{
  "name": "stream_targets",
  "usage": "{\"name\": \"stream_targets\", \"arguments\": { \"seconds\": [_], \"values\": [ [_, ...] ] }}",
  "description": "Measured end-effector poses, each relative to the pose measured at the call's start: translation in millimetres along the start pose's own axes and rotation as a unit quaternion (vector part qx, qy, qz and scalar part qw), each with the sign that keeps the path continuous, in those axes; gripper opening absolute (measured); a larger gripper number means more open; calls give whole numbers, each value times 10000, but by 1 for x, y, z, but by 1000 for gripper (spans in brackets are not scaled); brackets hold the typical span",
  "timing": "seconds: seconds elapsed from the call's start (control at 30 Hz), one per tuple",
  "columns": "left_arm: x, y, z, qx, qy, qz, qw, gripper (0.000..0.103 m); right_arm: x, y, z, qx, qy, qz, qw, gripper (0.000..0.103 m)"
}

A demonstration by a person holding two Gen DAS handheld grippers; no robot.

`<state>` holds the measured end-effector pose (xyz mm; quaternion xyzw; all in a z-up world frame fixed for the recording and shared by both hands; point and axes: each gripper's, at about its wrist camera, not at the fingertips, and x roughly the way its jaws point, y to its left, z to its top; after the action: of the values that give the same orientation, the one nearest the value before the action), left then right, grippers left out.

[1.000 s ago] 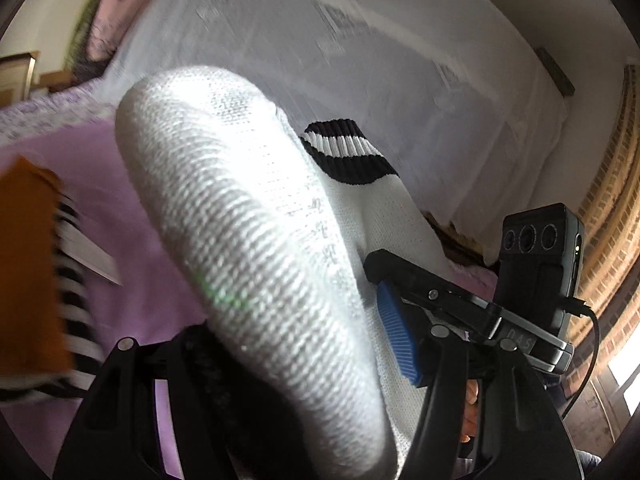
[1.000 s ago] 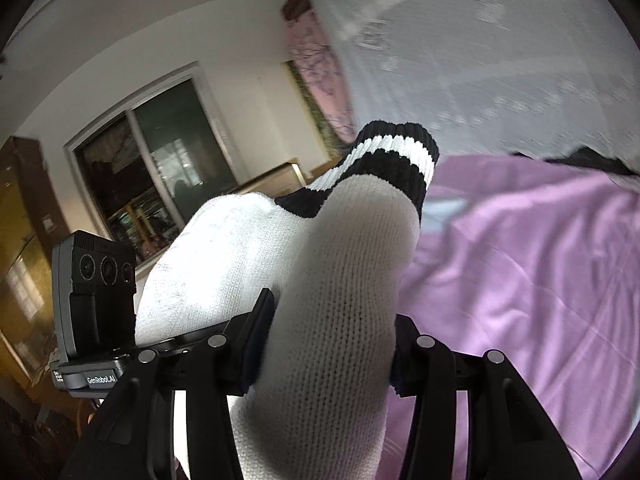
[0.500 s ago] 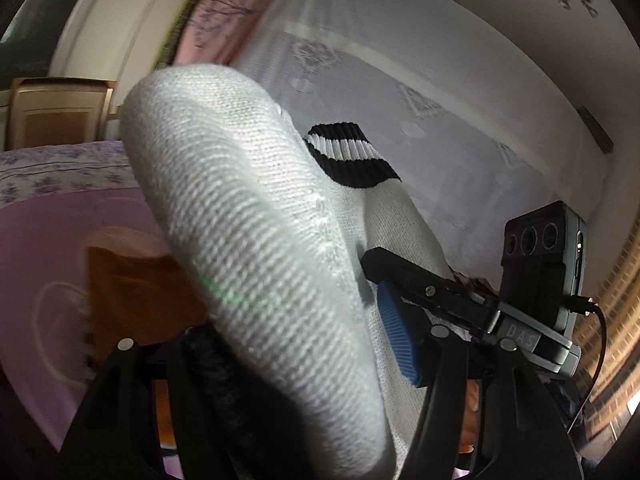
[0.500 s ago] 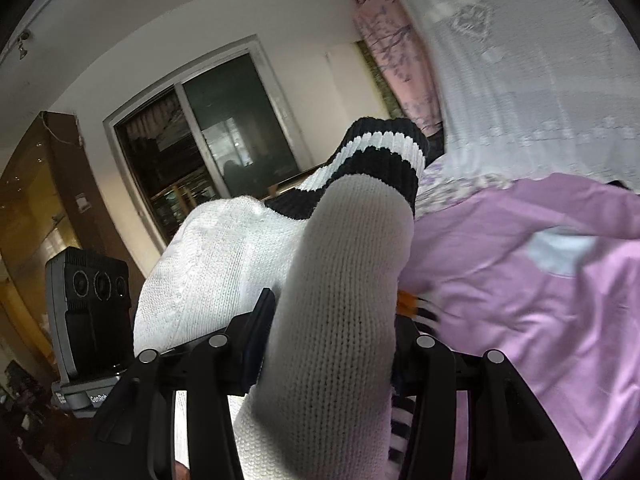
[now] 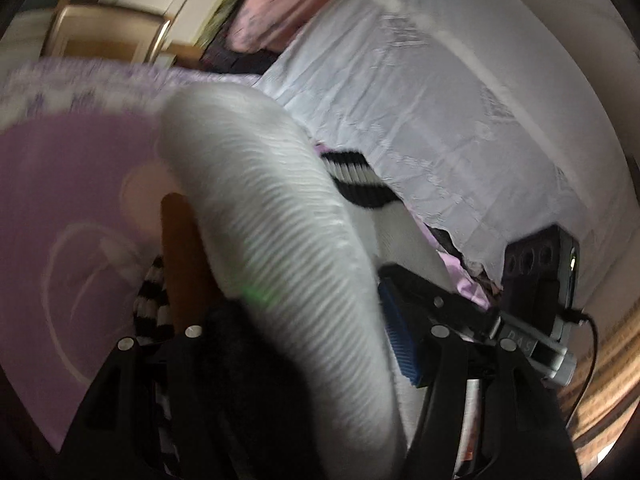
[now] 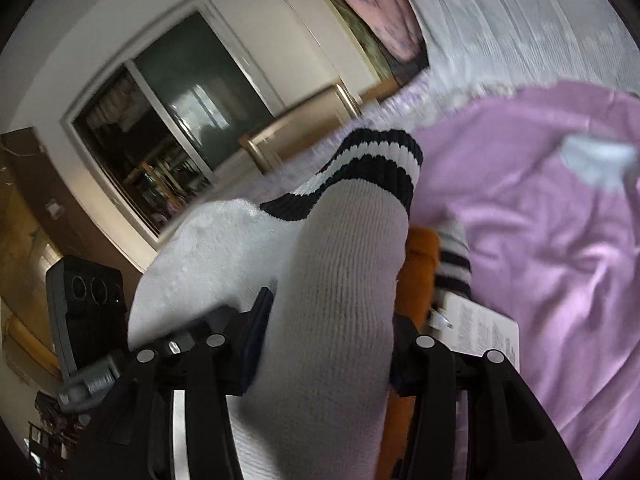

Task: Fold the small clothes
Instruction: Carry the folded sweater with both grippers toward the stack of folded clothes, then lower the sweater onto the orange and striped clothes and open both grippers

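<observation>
1. Between the fingers of the left gripper point(image 5: 304, 344), one end of a white sock point(image 5: 280, 248) is clenched; the knit bulges up thick and rounded right in front of the lens, and its ribs blur.
2. In the right gripper point(image 6: 332, 344), the other part of the same sock point(image 6: 340, 280) is pinched, rising as a white ribbed tube between the black fingers.
3. At the top of that tube sits the cuff point(image 6: 372, 160), black with two white stripes, folded over toward the left.
4. The sock hangs in the air between the two grippers, above the bed, with the right gripper's blue pad point(image 5: 400, 340) showing beside it in the left view.
5. Just beneath and behind the sock lies an orange garment point(image 6: 418, 264) with a black-and-white striped piece point(image 6: 452, 256) touching it; whether they are one item I cannot tell.
6. A printed paper tag point(image 6: 480, 328) lies beside the striped piece.
7. All of this rests on a purple sheet point(image 6: 540, 220).
8. Farther off are a white lace cover point(image 5: 440, 112) and a dark window point(image 6: 168, 112).
</observation>
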<state>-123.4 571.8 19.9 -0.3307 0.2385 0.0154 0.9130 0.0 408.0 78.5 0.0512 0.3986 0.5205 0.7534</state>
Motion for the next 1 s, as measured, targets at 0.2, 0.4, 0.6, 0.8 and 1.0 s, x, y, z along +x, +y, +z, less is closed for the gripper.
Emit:
{"name": "stream_targets", "arguments": {
  "seconds": [0.2,0.4,0.6,0.8,1.0],
  "values": [
    [9,17,-10,-42,-62,-10,10000,65,12,-9,-8,-71,-1,-95,9999,62],
    [2,18,-2,-315,77,-38,9995,67,3,-8,-1,6,74,-117,9999,67],
    [-41,-3,13,-16,-431,91,9990,87,-36,6,-2,-508,-337,-380,9974,68],
    [-33,7,1,5,-106,672,9977,89,-45,8,-24,-826,-383,-659,9937,74],
    [1,43,-19,-478,188,309,9982,99,-28,-8,-23,-594,-83,-671,9959,91]
  ]
}}
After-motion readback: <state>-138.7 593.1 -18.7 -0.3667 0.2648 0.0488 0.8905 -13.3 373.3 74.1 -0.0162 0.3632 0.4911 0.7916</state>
